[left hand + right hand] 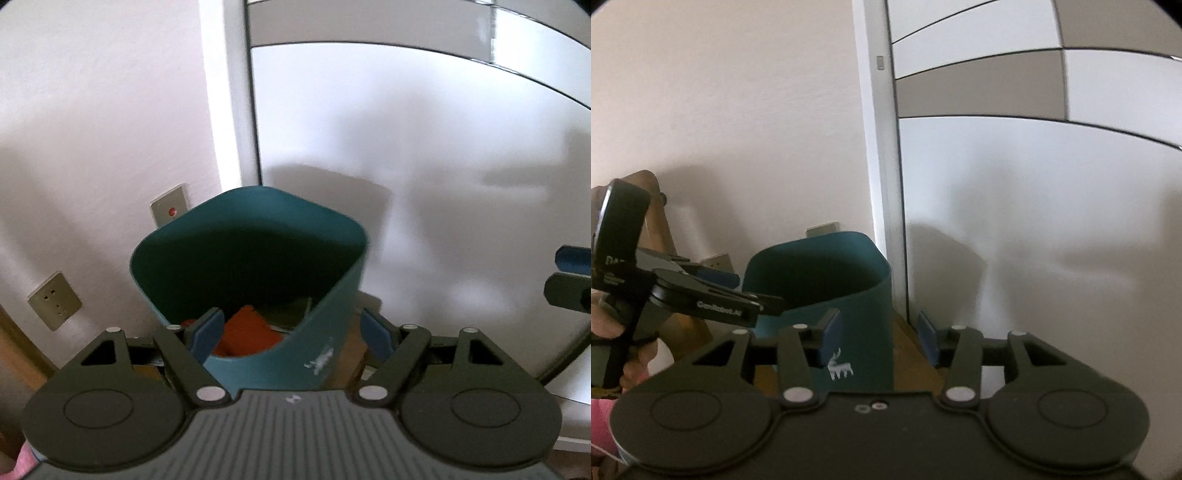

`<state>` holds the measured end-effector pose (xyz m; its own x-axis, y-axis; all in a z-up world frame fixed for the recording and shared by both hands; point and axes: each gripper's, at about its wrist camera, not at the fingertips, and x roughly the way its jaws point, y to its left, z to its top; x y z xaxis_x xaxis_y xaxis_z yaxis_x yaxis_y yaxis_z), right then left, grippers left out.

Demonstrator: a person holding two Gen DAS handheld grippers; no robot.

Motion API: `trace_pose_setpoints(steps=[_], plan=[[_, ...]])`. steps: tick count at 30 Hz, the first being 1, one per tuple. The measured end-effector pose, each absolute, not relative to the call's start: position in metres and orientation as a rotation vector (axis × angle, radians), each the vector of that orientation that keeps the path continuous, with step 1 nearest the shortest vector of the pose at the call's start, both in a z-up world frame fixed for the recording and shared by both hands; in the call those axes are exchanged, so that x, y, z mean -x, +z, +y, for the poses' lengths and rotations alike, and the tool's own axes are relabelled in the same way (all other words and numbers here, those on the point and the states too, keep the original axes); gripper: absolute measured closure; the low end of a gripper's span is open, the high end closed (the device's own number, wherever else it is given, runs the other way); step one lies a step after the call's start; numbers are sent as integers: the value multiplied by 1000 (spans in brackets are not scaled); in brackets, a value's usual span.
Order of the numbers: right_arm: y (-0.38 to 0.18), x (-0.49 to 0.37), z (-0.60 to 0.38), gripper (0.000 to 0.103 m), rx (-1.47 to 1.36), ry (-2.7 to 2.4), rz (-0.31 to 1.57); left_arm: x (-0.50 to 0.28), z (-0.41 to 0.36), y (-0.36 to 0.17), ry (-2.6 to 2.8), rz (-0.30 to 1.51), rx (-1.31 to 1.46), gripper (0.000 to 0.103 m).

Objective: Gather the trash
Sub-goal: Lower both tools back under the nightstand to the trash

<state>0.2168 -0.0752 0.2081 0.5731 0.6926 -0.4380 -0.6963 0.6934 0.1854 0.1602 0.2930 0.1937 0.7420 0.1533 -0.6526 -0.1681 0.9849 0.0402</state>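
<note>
A teal trash bin (258,236) with a white deer mark (842,369) stands against the wall. Red-orange trash (247,332) and darker scraps lie at its bottom. My left gripper (291,332) is open just over the bin's near rim, and its pads press on nothing. In the right wrist view the left gripper (759,291) reaches over the bin's left rim, held by a hand (605,325). My right gripper (881,339) is open and empty, in front of the bin's right side. Its fingertips (569,291) show at the right edge of the left wrist view.
A white wall with a socket (55,301) and a switch plate (170,208) stands behind the bin. A white door frame (882,184) and cabinet panels (1052,221) fill the right. A wooden piece of furniture (653,199) stands at left, and the wooden floor (912,362) shows under the bin.
</note>
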Motion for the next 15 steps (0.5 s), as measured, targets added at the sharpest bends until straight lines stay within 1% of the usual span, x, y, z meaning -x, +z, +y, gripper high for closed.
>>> trace_pose_setpoints(steps=[8, 14, 15], plan=[[180, -197, -122, 54, 31, 786, 509, -132, 244, 184, 81, 667, -5, 20], [138, -198, -156, 53, 21, 730, 552, -136, 210, 152, -34, 690, 16, 20], [128, -201, -162, 53, 14, 718, 567, -138, 204, 145, -55, 697, 23, 18]])
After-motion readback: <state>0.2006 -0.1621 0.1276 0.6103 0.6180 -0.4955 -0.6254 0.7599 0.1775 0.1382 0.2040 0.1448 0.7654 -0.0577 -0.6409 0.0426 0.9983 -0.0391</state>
